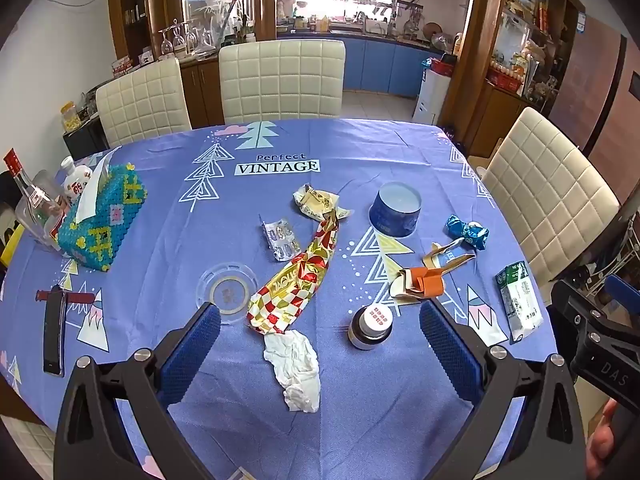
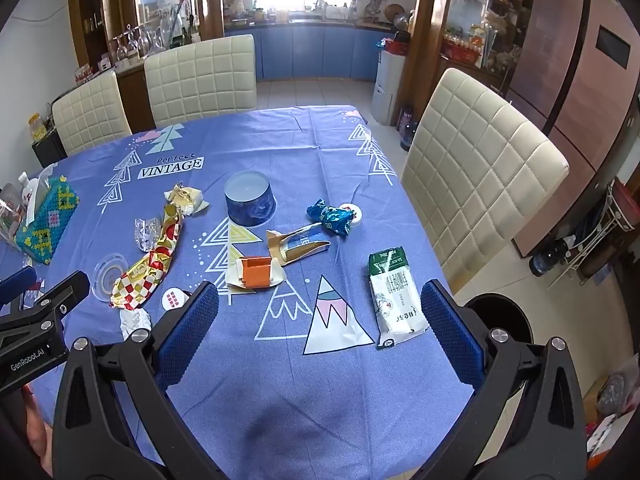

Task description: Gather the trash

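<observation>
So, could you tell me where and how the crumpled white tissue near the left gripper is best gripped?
Grip the crumpled white tissue across its narrow middle, coming down from above with the open left gripper. It lies flat and elongated on the tablecloth, running away from the gripper, so the fingers would likely straddle its short width.

Chairs [image 1: 280, 76]: three
Wrappers [image 1: 296, 280]: five
Crumpled tissues [image 1: 296, 372]: one
Blister packs [image 1: 281, 239]: one
Jars [image 1: 370, 326]: one
Tissue boxes [image 1: 106, 220]: one
Grippers [image 1: 320, 344]: two
</observation>
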A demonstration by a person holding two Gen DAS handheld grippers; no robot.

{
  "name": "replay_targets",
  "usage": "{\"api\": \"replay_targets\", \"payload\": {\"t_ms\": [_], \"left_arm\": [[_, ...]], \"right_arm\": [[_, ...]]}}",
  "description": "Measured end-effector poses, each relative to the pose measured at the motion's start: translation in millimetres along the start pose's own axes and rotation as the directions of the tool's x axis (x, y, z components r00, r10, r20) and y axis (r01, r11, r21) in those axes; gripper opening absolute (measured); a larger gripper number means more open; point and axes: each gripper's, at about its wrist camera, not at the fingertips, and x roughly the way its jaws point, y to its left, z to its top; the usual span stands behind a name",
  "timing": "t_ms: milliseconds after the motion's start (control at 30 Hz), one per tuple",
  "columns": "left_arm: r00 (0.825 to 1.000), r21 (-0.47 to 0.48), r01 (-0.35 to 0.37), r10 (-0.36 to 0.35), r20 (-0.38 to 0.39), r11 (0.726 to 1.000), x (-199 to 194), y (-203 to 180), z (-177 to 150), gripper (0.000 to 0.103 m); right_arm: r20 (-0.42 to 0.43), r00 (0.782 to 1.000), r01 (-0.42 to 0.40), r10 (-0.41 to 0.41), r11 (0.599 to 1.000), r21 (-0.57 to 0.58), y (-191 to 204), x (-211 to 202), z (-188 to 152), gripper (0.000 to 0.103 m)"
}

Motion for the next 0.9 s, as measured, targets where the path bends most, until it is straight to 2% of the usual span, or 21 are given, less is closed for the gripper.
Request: {"api": "replay_targets", "payload": {"t_ms": [900], "left_arm": [[1.000,0.000,0.005,-0.005,0.000,1.000,0.4,3.8,3.5,0.097]], "right_arm": [[0.000,1.000,0.001,-0.001,1.000,0.000,0.8,-1.0,0.6,0.100]]}}
